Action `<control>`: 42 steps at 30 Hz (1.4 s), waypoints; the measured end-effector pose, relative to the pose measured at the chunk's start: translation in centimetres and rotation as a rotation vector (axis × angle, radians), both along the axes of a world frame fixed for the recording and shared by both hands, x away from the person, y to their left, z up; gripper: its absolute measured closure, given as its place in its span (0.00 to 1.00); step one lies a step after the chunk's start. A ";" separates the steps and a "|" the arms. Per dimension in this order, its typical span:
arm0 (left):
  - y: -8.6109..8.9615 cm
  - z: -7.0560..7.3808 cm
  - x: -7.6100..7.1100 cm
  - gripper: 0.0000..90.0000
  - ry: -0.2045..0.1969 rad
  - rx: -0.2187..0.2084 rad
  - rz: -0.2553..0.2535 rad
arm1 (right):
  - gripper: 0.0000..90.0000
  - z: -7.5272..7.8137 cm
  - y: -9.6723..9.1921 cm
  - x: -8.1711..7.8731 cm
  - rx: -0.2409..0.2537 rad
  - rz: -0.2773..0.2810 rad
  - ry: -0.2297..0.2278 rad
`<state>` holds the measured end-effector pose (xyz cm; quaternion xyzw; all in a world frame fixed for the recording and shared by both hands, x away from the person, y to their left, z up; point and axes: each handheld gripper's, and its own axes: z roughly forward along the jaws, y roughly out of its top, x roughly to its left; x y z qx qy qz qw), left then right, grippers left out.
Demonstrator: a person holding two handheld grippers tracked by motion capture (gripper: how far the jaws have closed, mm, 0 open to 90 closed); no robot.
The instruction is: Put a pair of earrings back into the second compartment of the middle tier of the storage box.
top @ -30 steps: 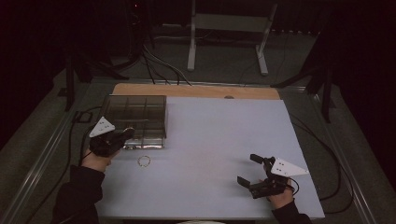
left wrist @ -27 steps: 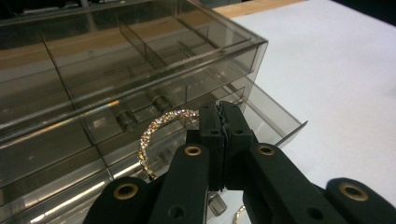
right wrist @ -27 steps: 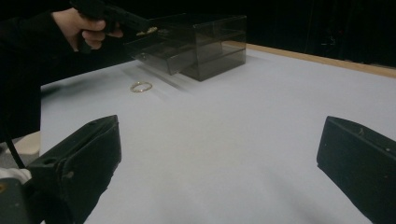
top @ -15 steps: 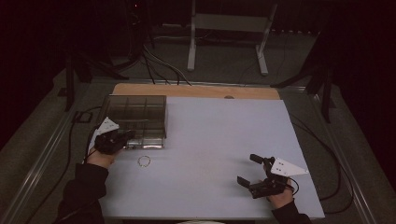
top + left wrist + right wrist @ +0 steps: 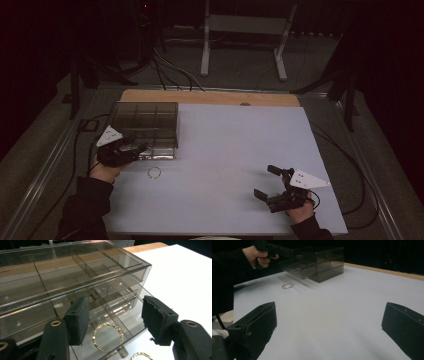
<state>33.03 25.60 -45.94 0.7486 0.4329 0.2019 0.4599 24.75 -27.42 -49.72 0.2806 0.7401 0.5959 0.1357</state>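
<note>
A smoky clear plastic drawer box stands at the table's left. Its bottom drawer is pulled out, and a gold chain bracelet lies in a front compartment. A second gold bracelet lies on the white table in front of the box. My left gripper is open at the drawer's front, its pads spread just above the drawer's bracelet, holding nothing. My right gripper rests open and empty near the front right.
The white tabletop has a wooden strip along its far edge. Cables trail off both sides. A metal stand is on the floor behind. The person's left hand holds the far gripper by the box.
My left gripper has shifted only slightly at the front of the box. The right gripper and the bracelet on the table have not moved.
</note>
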 end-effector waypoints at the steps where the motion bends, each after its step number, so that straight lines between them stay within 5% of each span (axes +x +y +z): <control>1: 0.0 0.1 -0.1 0.44 0.000 -0.003 -0.001 | 0.00 0.0 0.0 0.0 0.000 0.000 0.000; 14: -0.6 1.7 -1.6 0.10 0.018 0.000 0.013 | 0.00 0.0 0.0 0.0 0.002 -0.001 -0.003; 23: -1.3 1.8 -3.4 0.10 0.022 -0.005 -0.004 | 0.00 0.0 0.0 0.0 0.000 0.001 0.001; 42: -2.1 -1.0 -6.3 0.10 0.053 -0.010 0.006 | 0.00 0.1 0.0 -0.1 -0.002 0.004 -0.004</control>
